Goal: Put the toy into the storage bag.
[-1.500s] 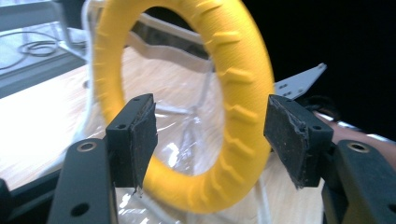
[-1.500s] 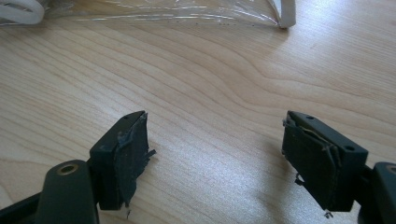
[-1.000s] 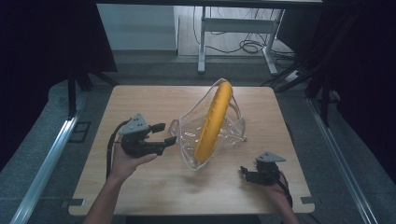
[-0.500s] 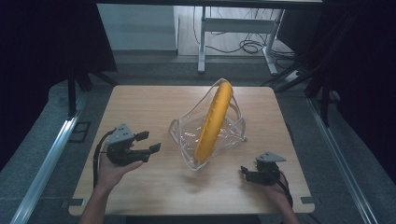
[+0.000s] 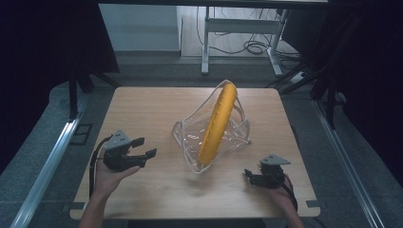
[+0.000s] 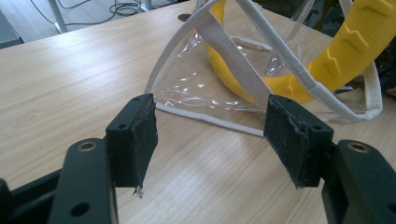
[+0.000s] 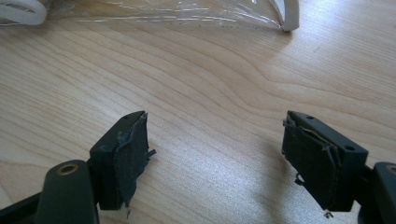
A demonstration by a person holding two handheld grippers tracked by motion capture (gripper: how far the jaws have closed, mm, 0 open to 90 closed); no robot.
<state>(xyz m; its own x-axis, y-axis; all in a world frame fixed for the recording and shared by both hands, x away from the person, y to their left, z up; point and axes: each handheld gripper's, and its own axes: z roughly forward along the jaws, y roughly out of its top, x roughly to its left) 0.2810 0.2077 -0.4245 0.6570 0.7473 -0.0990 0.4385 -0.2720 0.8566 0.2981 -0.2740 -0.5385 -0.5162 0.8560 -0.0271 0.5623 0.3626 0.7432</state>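
A clear plastic bag (image 5: 190,133) with white trim stands in the middle of the wooden table (image 5: 142,104). A yellow ring (image 5: 217,123) leans upright inside it and sticks out of the top. My left gripper (image 5: 145,147) rests at the table's left, a short way from the bag, open with nothing between its pads (image 6: 144,140). In the left gripper view the bag (image 6: 196,88) and the yellow ring (image 6: 355,42) lie just ahead of the jaws. My right gripper (image 5: 248,175) sits near the front right, open and empty, with the bag's trim (image 7: 287,14) ahead.
The table's front edge (image 5: 190,216) lies close behind both hands. Metal rails (image 5: 43,166) run along the floor on either side. A desk frame with cables (image 5: 247,45) stands beyond the far edge.
My left gripper has pulled back from the bag, moving left and toward the front of the table. The right gripper has stayed put.
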